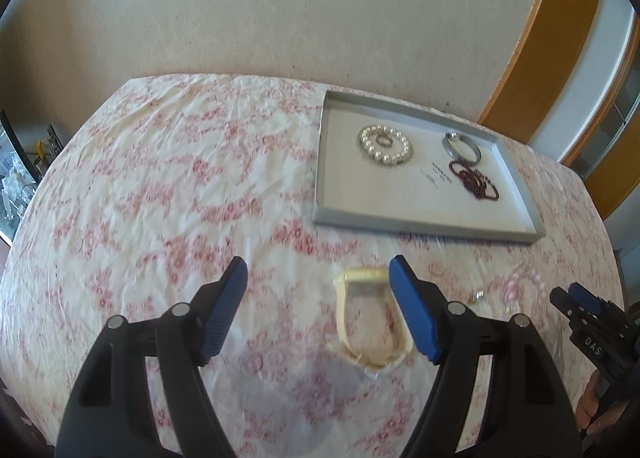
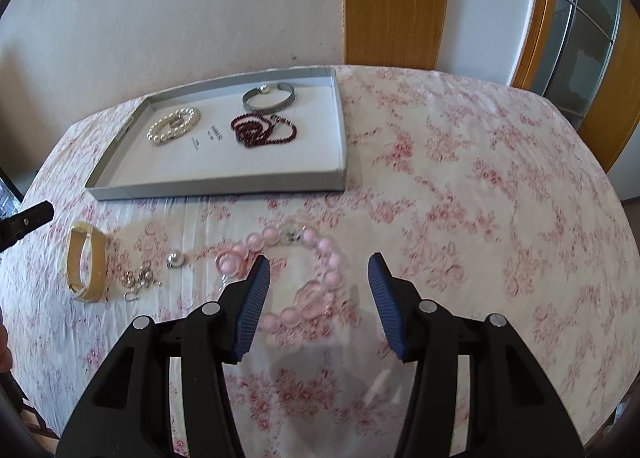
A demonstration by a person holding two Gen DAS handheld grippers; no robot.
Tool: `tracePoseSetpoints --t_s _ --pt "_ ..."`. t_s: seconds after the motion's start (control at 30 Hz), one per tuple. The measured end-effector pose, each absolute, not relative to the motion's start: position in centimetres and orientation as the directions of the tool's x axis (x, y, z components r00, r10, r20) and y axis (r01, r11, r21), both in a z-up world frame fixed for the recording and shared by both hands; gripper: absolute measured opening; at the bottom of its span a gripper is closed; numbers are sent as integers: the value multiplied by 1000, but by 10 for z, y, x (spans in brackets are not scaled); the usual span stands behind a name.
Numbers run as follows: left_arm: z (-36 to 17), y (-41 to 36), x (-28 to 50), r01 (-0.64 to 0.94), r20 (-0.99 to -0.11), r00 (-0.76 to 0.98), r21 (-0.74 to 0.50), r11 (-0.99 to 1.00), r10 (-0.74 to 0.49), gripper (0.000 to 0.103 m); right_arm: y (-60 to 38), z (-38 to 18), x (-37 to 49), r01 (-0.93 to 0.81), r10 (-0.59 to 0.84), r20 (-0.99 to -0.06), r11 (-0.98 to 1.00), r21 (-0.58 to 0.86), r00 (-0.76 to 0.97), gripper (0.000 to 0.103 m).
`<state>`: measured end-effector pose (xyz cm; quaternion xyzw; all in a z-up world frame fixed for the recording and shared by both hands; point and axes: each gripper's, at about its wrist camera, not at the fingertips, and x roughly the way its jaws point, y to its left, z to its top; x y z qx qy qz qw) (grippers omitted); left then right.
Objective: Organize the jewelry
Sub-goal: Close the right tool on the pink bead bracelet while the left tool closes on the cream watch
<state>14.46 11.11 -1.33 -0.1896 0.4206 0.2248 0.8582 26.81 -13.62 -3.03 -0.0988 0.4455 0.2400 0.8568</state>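
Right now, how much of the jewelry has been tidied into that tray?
Done: pearl bracelet, silver bangle and dark red beads lie in the grey tray. In hand: nothing; both tools are open, the right tool over the pink necklace. Left: that, the cream bangle and small silver pieces.

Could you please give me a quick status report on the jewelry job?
Left tool open over cream bangle. Right tool open over pink bead bracelet. Both still on cloth, outside grey tray. Nothing in the way.

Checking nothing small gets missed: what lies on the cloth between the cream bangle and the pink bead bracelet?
In the right wrist view, a small silver ball piece and tangled silver links lie between them.
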Motion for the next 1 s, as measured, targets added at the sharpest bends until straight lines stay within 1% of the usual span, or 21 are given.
tracePoseSetpoints --t_s 0.3,0.5,0.7,0.9,0.97,1.0 --pt "-24 94 142 -496 -819 545 -141 857 180 76 -137 -46 270 -455 302 -823 888 60 482 53" --pt "-30 86 148 -466 -824 545 -143 873 155 77 -135 -54 280 -428 278 -827 902 50 489 49" --pt "-34 81 152 -456 -824 545 -135 880 156 78 -132 -57 288 -420 261 -826 907 33 500 47" --pt "-39 82 154 -462 -828 538 -131 877 159 80 -125 -63 289 -444 259 -817 896 4 516 37" --pt "-40 83 155 -463 -830 535 -129 877 160 81 -123 -62 288 -456 264 -815 890 -1 516 23" --pt "-41 84 156 -464 -832 532 -127 877 161 81 -122 -62 287 -464 268 -815 886 -2 514 19"
